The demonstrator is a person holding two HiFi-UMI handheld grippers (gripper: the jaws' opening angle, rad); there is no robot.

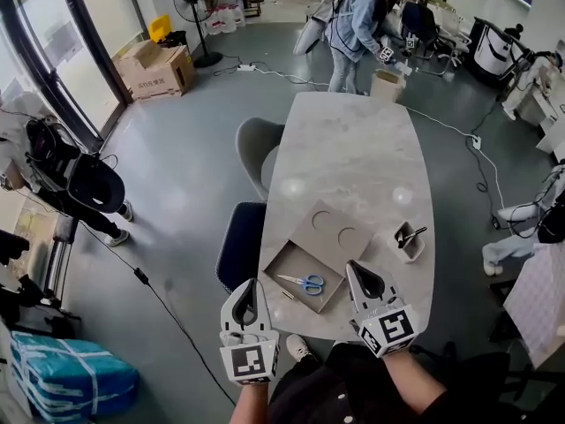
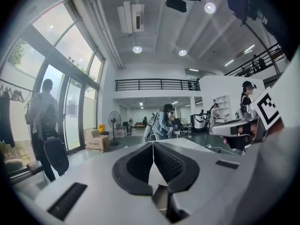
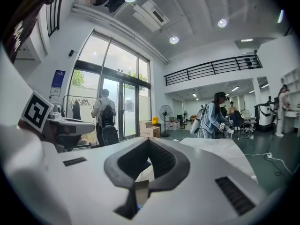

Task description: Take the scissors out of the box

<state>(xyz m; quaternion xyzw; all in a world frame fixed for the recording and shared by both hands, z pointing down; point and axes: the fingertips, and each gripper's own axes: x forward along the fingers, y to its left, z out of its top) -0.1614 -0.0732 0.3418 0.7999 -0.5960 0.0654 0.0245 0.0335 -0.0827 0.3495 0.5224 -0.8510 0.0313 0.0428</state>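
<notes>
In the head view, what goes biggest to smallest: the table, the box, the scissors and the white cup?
1. the table
2. the box
3. the scissors and the white cup: they look about the same, so no ranking.

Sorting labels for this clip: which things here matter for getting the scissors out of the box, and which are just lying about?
For the job: scissors, box, left gripper, right gripper.
Lying about: white holder, grey chair, blue chair.

marble table (image 1: 353,148) — open box (image 1: 287,261), perhaps pen cup (image 1: 408,241)
</notes>
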